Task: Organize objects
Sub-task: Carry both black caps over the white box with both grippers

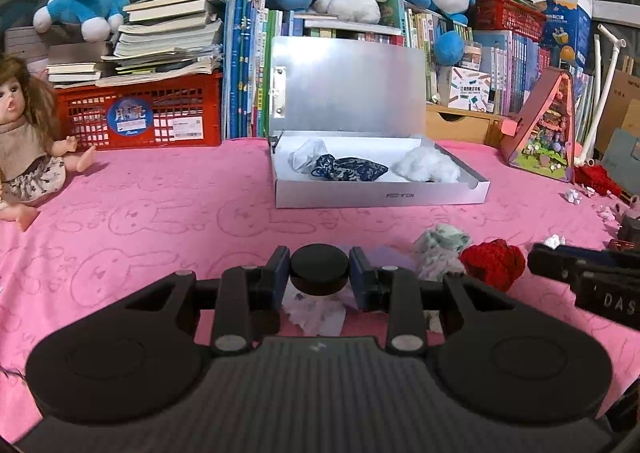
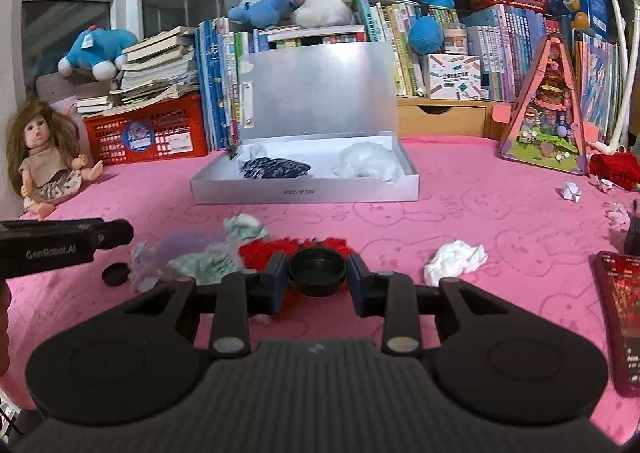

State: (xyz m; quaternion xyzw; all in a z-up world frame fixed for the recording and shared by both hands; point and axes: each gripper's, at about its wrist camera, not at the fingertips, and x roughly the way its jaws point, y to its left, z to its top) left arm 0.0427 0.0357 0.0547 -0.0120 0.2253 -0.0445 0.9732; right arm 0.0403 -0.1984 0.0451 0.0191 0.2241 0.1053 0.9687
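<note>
My left gripper (image 1: 319,277) is shut on a small jar with a black cap (image 1: 319,268), held low over the pink cloth. My right gripper (image 2: 318,275) is shut on a black lid (image 2: 317,271), open side up. An open silver box (image 1: 380,195), also in the right wrist view (image 2: 304,193), stands ahead with a dark blue pouch (image 1: 350,169), a clear bag (image 1: 306,155) and white stuffing (image 1: 430,167) inside. A red knit piece (image 1: 494,261), a pale green cloth (image 1: 438,249) and a lilac cloth (image 2: 180,249) lie between the grippers.
A doll (image 2: 44,169) sits at the left. A red crate (image 1: 140,117) with books, upright books and plush toys line the back. A pink triangular toy house (image 2: 548,125) stands right. Crumpled white paper (image 2: 456,259), small scraps (image 2: 570,191), a second black cap (image 2: 115,275) and a red phone (image 2: 622,325) lie on the cloth.
</note>
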